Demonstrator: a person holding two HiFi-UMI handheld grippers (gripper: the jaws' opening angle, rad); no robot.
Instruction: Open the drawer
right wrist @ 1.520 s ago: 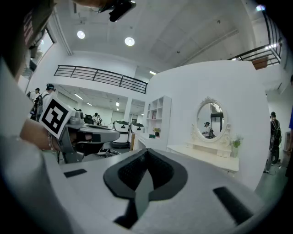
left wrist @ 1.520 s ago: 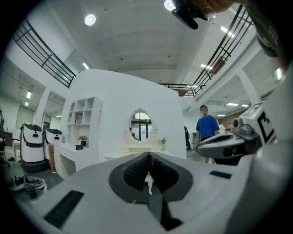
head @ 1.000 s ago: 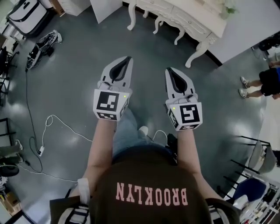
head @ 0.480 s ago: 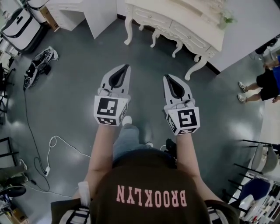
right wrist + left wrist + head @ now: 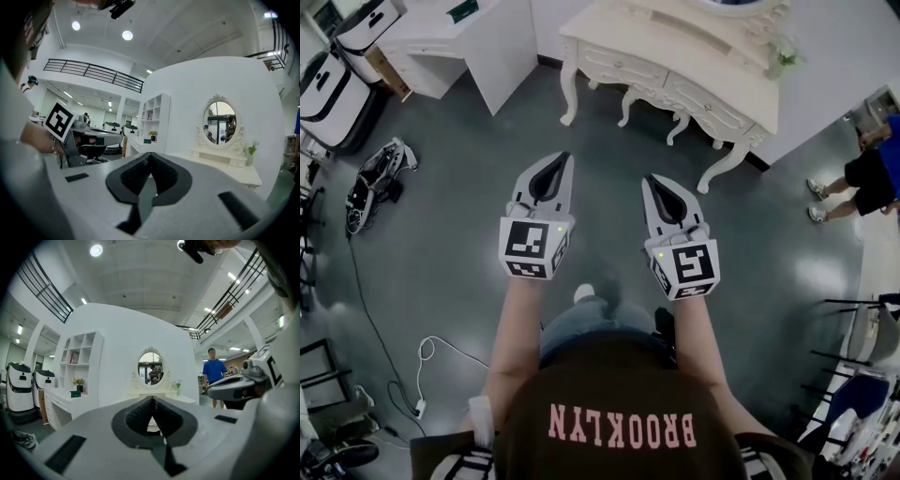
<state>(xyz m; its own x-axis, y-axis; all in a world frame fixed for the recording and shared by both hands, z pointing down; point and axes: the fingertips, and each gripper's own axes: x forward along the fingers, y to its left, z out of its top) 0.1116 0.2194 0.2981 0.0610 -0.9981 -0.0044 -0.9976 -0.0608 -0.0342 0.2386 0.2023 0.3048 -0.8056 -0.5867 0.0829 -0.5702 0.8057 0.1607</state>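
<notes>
A cream dressing table (image 5: 675,52) with carved legs stands ahead against the white wall. Its front holds two drawers, a left drawer (image 5: 622,67) and a right drawer (image 5: 710,103), both closed. My left gripper (image 5: 567,156) and right gripper (image 5: 648,178) are held side by side above the grey floor, pointing at the table and well short of it. Both are shut with nothing between the jaws. The left gripper view shows the left gripper (image 5: 151,398) with the table's oval mirror (image 5: 150,366) beyond it. In the right gripper view the right gripper (image 5: 150,153) has the dressing table (image 5: 229,168) to its right.
A white desk (image 5: 459,42) stands left of the dressing table, with white machines (image 5: 328,80) further left. A device (image 5: 375,178) and cables (image 5: 422,361) lie on the floor at left. A person (image 5: 862,173) stands at right, and chairs (image 5: 862,333) are at lower right.
The dressing table has come lower and nearer in the head view as both grippers advance towards it. The jaws of both stay shut.
</notes>
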